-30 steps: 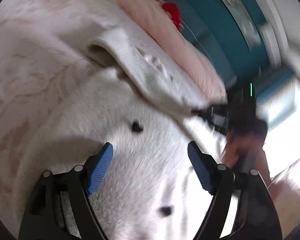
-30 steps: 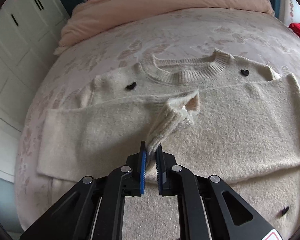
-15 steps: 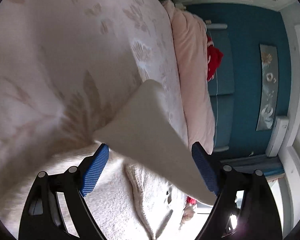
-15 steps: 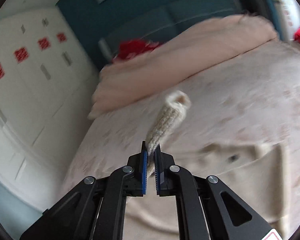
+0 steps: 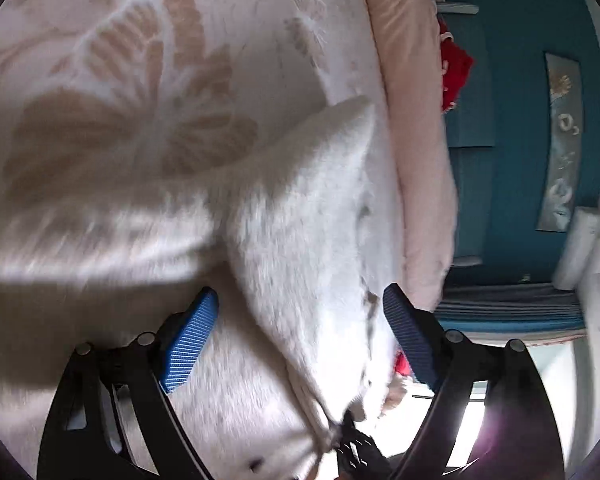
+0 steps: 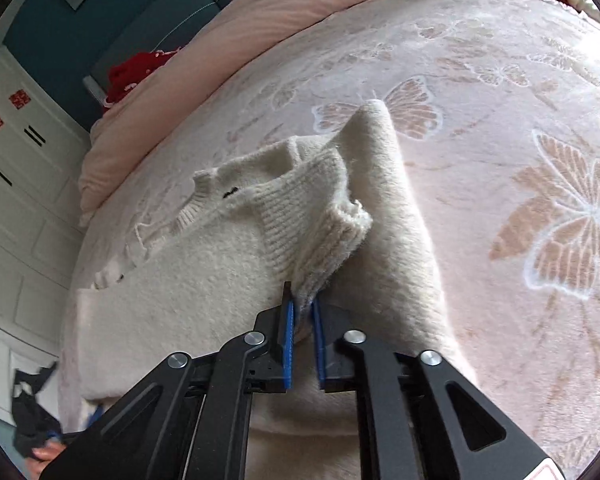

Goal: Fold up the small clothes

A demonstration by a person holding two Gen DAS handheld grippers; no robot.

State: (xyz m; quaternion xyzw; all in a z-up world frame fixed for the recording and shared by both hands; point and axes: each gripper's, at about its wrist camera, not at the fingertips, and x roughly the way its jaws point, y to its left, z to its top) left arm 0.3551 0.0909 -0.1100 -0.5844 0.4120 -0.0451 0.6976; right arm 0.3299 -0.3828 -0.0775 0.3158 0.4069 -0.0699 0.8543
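Sweater cuff (image 6: 332,236) between loosening right fingers (image 6: 288,344); left fingers (image 5: 190,344) spread, closing, around sweater fold (image 5: 308,216).

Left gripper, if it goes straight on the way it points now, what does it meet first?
Most likely the cream sweater: its fuzzy fold lies right ahead of the left gripper, between its wide blue pads. Depth is blurred; the butterfly-print blanket lies beyond.

A bed spread with a pale pink butterfly-patterned blanket (image 6: 500,80) fills the room, a folded pink quilt (image 6: 260,12) lying along its head edge. Behind stands a teal wall (image 5: 512,120) bearing a framed picture (image 5: 562,144). White panelled wardrobe doors (image 6: 16,200) carry red paper decorations.
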